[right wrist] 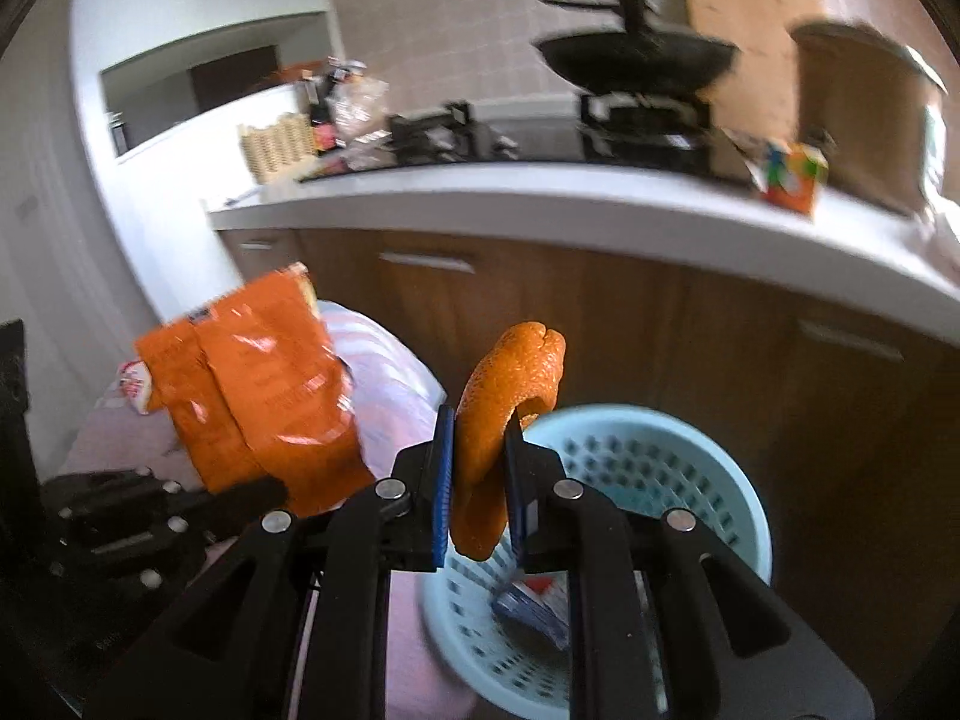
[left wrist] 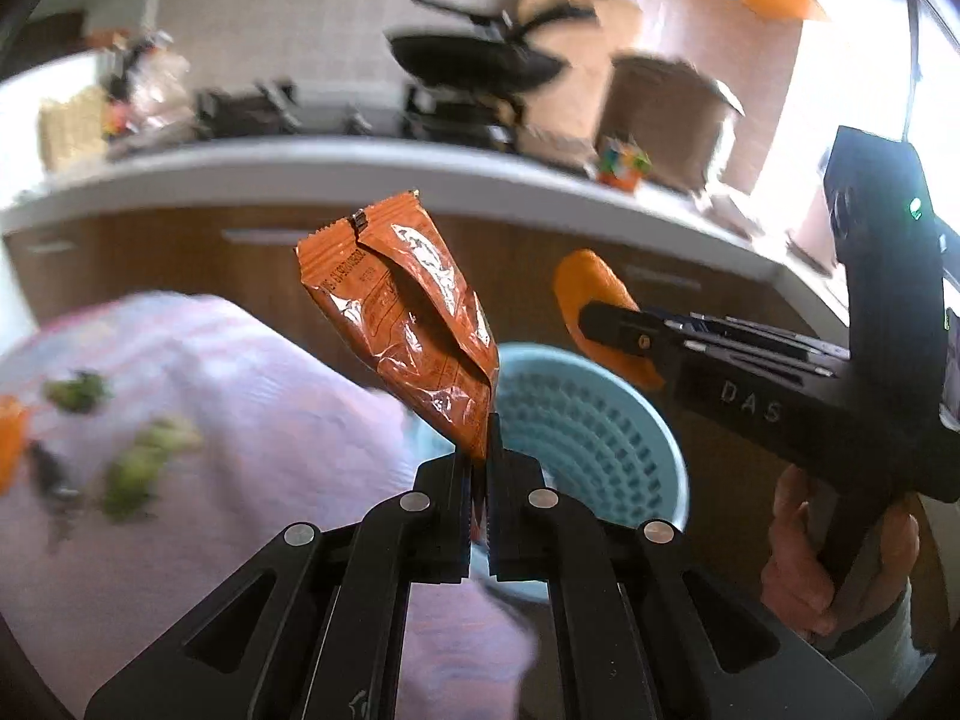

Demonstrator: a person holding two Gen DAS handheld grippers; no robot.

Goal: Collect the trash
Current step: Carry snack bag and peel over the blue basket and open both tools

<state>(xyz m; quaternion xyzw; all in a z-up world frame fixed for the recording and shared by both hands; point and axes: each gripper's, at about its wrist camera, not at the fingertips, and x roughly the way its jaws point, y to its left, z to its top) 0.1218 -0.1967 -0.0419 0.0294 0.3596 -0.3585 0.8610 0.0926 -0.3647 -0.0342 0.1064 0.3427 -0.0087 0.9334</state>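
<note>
My left gripper (left wrist: 478, 456) is shut on an orange snack wrapper (left wrist: 414, 324) that stands up from its jaws; the wrapper also shows in the right wrist view (right wrist: 252, 396). My right gripper (right wrist: 478, 450) is shut on a curled orange peel (right wrist: 504, 408), which also shows in the left wrist view (left wrist: 591, 312) with the right gripper (left wrist: 606, 324). A light blue perforated trash basket (right wrist: 708, 480) stands on the floor just beyond both grippers; it also shows in the left wrist view (left wrist: 600, 438). It holds a blue and white package (right wrist: 534, 606).
A table with a pink striped cloth (left wrist: 252, 396) lies to the left, with green scraps (left wrist: 144, 462) on it. A white counter (right wrist: 600, 204) over brown cabinets (right wrist: 720, 360) runs behind, carrying a wok (right wrist: 636, 60) on a stove and a colourful carton (right wrist: 792, 177).
</note>
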